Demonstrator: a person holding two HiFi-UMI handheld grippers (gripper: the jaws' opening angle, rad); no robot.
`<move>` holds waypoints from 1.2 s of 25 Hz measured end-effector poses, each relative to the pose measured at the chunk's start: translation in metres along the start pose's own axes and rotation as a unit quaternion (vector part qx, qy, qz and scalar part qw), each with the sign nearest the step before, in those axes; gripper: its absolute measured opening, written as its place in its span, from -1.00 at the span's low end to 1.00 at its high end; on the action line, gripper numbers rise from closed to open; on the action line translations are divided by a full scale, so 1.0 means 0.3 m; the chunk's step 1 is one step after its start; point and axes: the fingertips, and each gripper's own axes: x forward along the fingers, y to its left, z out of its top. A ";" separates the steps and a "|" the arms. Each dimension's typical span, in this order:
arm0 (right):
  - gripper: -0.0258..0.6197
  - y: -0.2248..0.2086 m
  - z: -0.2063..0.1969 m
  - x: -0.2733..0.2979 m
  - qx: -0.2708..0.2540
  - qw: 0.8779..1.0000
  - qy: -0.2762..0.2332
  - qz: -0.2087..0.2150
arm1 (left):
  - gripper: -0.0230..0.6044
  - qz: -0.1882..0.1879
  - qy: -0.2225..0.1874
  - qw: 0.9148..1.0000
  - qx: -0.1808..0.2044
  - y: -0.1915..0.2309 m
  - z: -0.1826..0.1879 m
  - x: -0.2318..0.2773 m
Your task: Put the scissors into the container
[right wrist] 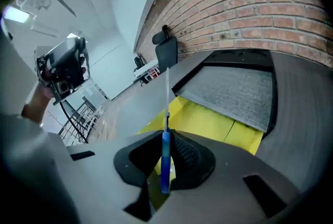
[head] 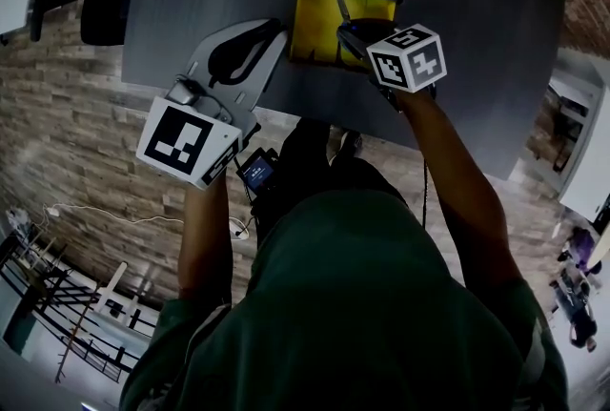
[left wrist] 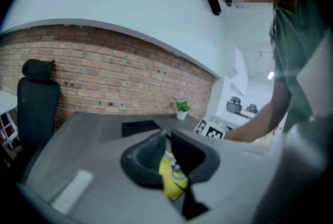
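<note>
- The dark grey table (head: 496,47) fills the upper part of the head view, with a brick wall (left wrist: 119,72) behind it in the left gripper view.
- The person's green shirt (head: 362,304) fills the lower part of the head view, with one forearm reaching to each gripper.
- A black office chair (left wrist: 36,108) stands at the table's far-left side.
- A grey textured panel (right wrist: 234,93) in a dark frame lies on the table just behind the container.
- The yellow container (head: 319,28) is an open, shallow box that sits on the table ahead of the person.
- The left gripper (head: 262,37) hovers over the table just left of the container. Its jaws are drawn close with only a slim gap and clamp nothing. A blurred patch of yellow with blue marks shows through that gap.
- The right gripper (right wrist: 166,139) is clamped on the scissors over the container's near edge.
- Each gripper's marker cube carries black-and-white squares only.
- The scissors (right wrist: 165,160) are pinched by their blue handle. Their pale blades are closed and point forward, above the yellow floor of the container. Contact with that floor cannot be judged.
- A small potted plant (left wrist: 181,108) in a white pot stands at the table's far corner.
- A small lit screen (head: 257,171) sits on the left gripper, and its print is too small to read.
</note>
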 end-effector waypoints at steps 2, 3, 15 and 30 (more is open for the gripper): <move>-0.81 -0.015 -0.022 0.023 0.008 1.000 0.013 -0.002 | -0.82 0.000 0.002 1.000 -0.003 0.007 -0.011 0.001; -0.81 -0.022 -0.031 0.032 0.012 1.000 0.019 -0.004 | -0.82 0.000 0.003 1.000 -0.004 0.010 -0.016 0.001; -0.81 -0.080 -0.059 0.080 0.024 0.996 0.070 -0.039 | -0.82 -0.002 0.003 1.000 -0.012 0.025 -0.041 0.008; -0.80 -0.098 -0.033 0.047 0.013 0.996 0.061 -0.070 | -0.82 -0.004 -0.002 1.000 -0.006 0.004 -0.037 -0.014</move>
